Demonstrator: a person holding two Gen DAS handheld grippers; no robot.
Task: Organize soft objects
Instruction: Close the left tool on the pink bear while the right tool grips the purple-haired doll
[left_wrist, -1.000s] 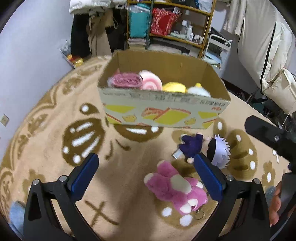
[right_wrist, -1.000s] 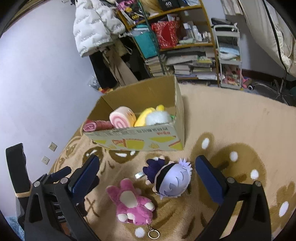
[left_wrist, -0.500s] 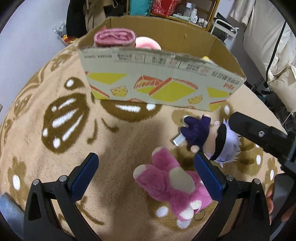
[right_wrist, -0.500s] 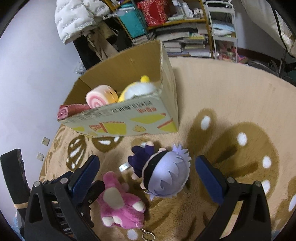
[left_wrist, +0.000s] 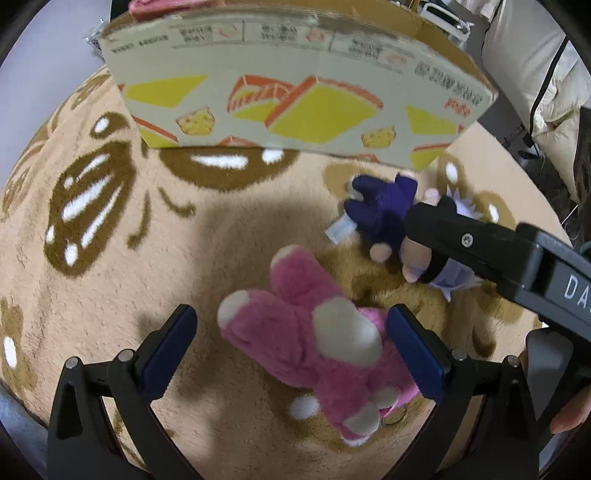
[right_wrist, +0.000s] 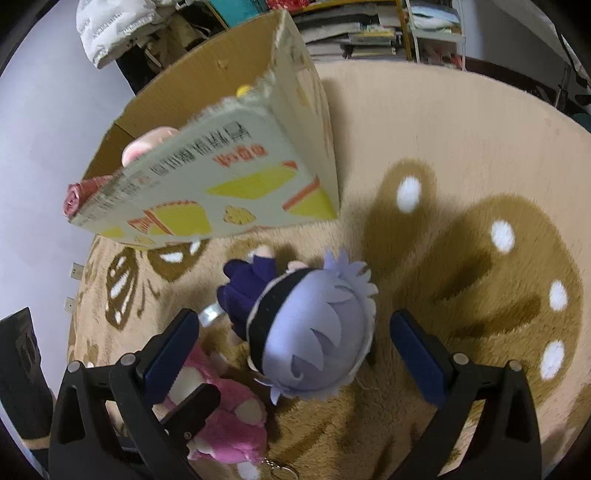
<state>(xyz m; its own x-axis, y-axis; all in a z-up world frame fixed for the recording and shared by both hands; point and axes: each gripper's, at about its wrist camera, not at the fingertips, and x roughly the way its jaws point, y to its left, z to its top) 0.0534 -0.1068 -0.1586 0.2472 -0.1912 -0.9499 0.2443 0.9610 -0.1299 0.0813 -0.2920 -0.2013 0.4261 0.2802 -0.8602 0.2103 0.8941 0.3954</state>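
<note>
Box (left_wrist: 295, 92) contents mostly hidden (possibly plush).

The right gripper (right_wrist: 295, 354) straddles the lilac-haired doll (right_wrist: 314, 343) (jaws spread wide, not touching).

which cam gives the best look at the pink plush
The left wrist view: the pink plush lies nearly whole between the open left tool. In the right wrist view, tool arms hide most of it.

Both wrist views close above rug (left_wrist: 110, 295), sharing box (right_wrist: 207, 199)
</note>
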